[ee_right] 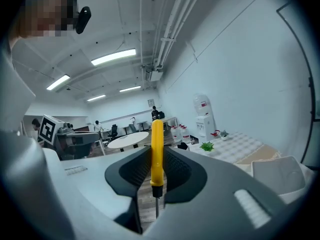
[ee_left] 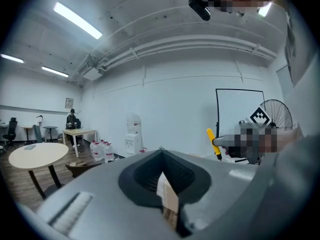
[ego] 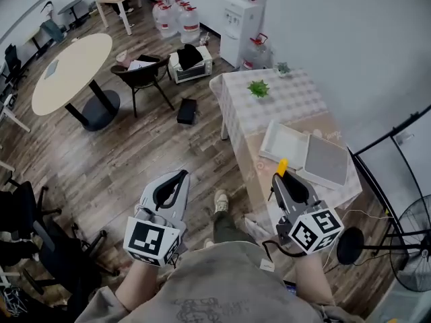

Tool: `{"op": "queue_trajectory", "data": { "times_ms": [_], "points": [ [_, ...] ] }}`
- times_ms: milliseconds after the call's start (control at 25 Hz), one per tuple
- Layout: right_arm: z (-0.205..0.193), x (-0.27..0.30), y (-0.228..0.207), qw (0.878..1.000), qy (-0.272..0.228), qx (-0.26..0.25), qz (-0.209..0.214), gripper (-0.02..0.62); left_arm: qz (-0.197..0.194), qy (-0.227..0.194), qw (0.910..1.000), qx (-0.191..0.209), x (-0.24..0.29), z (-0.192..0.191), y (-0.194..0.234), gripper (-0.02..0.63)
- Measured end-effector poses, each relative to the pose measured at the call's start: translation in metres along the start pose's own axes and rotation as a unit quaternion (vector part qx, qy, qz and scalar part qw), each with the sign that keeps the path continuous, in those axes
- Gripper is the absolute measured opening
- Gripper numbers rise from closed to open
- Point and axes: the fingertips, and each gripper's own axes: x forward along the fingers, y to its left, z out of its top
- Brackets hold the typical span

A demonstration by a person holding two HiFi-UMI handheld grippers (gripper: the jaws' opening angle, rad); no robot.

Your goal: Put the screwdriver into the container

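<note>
The yellow-handled screwdriver [ee_right: 157,151] stood clamped between the jaws of the right tool [ego: 281,179], its handle poking out past the tips. The white container [ego: 283,145] lay just ahead of that tool on the desk [ego: 296,99], open-topped. Doing it well likely meant carrying the handle over the rim, tipping low, and releasing only once inside. A grey panel [ego: 326,160] sat just beside the container, on the tool's right. A potted plant [ego: 258,88] stood farther ahead, well apart. Nothing blocked the path. The left tool [ee_left: 161,179], jaws together with only a pale scrap at their seam, hung off to the left above the floor.
</note>
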Motion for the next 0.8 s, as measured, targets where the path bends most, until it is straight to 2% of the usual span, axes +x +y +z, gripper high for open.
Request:
{"op": "queue_trajectory", "data": {
  "times_ms": [200,520,640,800],
  "points": [
    [-0.005,0.032,-0.057,1.0,0.005,0.016,-0.027,0.1,-0.024,0.016,0.9994,0.019,0.067,-0.004,0.008,0.0],
    [-0.027,0.098,-0.157,0.994,0.059,0.051,-0.075,0.1,-0.064,0.059,0.9956,0.035,0.189,0.001,0.026,0.0],
    [-0.04,0.119,-0.194,0.99,0.094,0.041,-0.096,0.1,-0.09,0.085,0.9915,0.041,0.239,-0.007,0.02,0.0],
    [-0.056,0.143,-0.224,0.981,0.156,0.005,-0.112,0.1,-0.136,0.123,0.9818,0.049,0.298,-0.024,0.008,0.0]
  ]
}}
